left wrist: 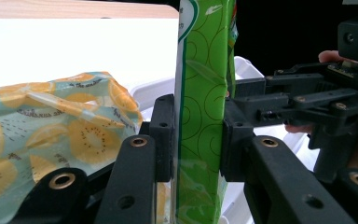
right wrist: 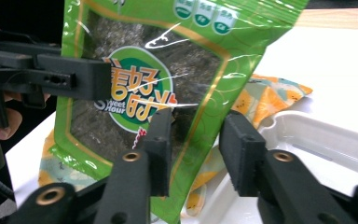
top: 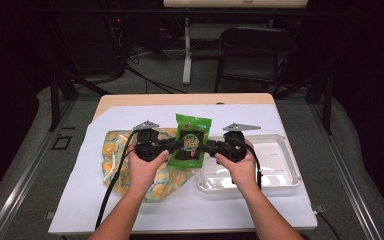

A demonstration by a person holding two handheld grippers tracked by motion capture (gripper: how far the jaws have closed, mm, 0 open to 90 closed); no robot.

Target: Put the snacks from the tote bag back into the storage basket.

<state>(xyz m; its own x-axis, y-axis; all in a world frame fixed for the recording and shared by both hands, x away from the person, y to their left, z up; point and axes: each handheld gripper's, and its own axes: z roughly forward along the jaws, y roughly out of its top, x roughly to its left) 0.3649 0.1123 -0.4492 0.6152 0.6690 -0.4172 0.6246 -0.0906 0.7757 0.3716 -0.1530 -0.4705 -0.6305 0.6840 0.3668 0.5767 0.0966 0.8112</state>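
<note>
A green snack packet point(top: 192, 140) with a dark window and a round label is held upright above the table between both hands. My left gripper point(top: 177, 147) comes from the left and is shut on it; in the left gripper view its pads press both faces of the packet point(left wrist: 203, 93). My right gripper point(top: 206, 147) comes from the right. In the right gripper view the packet point(right wrist: 135, 70) has its edge between the jaws of my right gripper point(right wrist: 198, 149); the left pad lies against the front, and the right pad stands a little off the foil.
A bag with a lemon print point(top: 115, 150) lies on the white sheet point(top: 130, 120) under my left hand. A clear plastic tray point(top: 280, 165) sits at the right under my right hand. Beyond the table stand a chair point(top: 250, 45) and a desk leg.
</note>
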